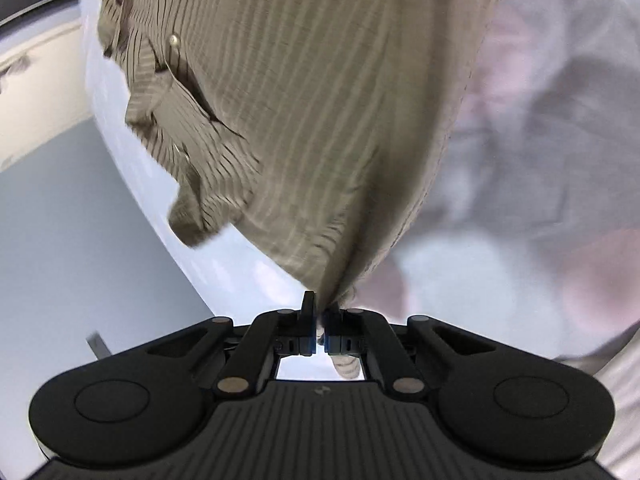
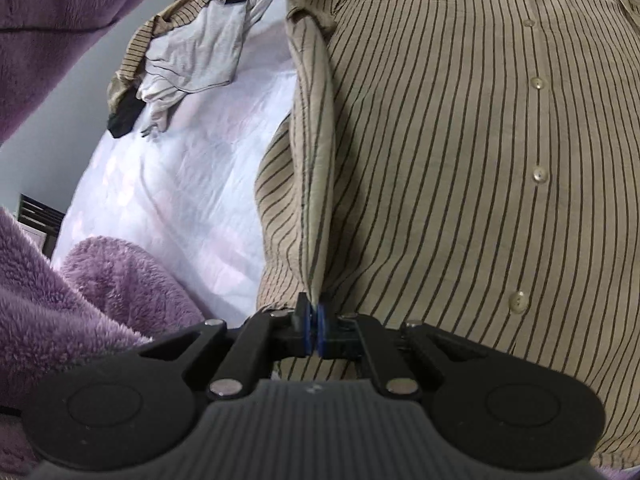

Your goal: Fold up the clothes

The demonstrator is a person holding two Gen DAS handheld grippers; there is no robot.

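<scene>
The shirt (image 2: 440, 160) is tan with thin dark stripes and a row of pale buttons down its closed front. It lies front-up on the white sheet (image 2: 192, 184), its body spread fairly flat. Along one side a narrow ridge of cloth is drawn up taut — the rest stays on the bed. From the left wrist view the shirt (image 1: 304, 120) hangs gathered to a pinched point, blurred, one cuffed sleeve dangling loose.
</scene>
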